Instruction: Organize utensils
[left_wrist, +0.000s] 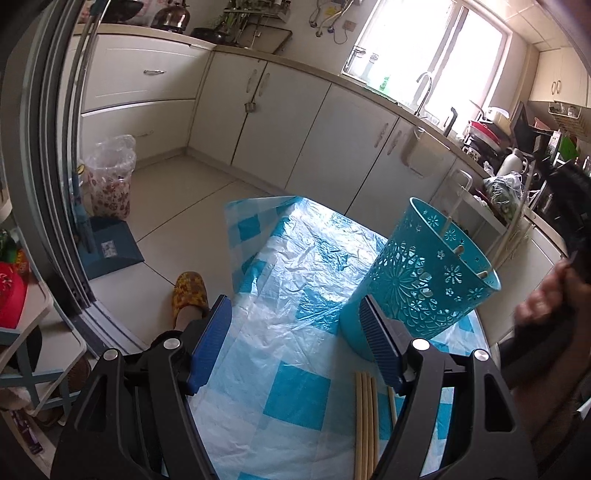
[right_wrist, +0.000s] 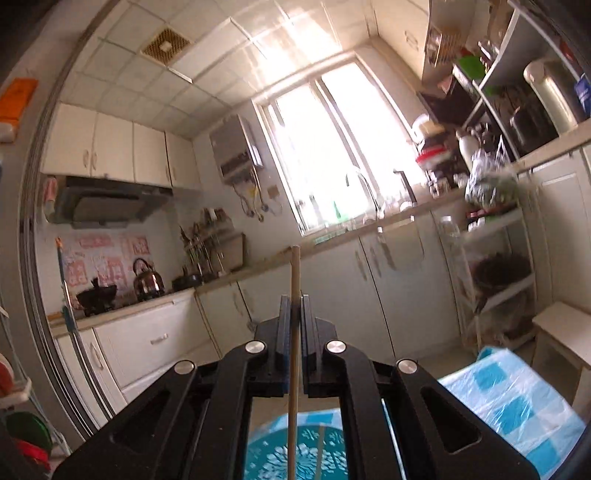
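Up high, right tongs (right_wrist: 294, 306) clench one chopstick (right_wrist: 294, 280); left tongs (left_wrist: 295, 343) gape, perhaps touching the basket (left_wrist: 421, 273) at two o'clock.

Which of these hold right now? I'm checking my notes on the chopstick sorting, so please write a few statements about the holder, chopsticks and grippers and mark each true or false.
1. The right gripper is shut on a pale wooden chopstick. True.
2. The left gripper grips the teal perforated plastic holder. False: its jaws stand open, holding nothing.
3. Loose wooden chopsticks lie on the blue-and-white checked plastic cover. True.
4. The holder is empty. False: chopsticks already stand inside.
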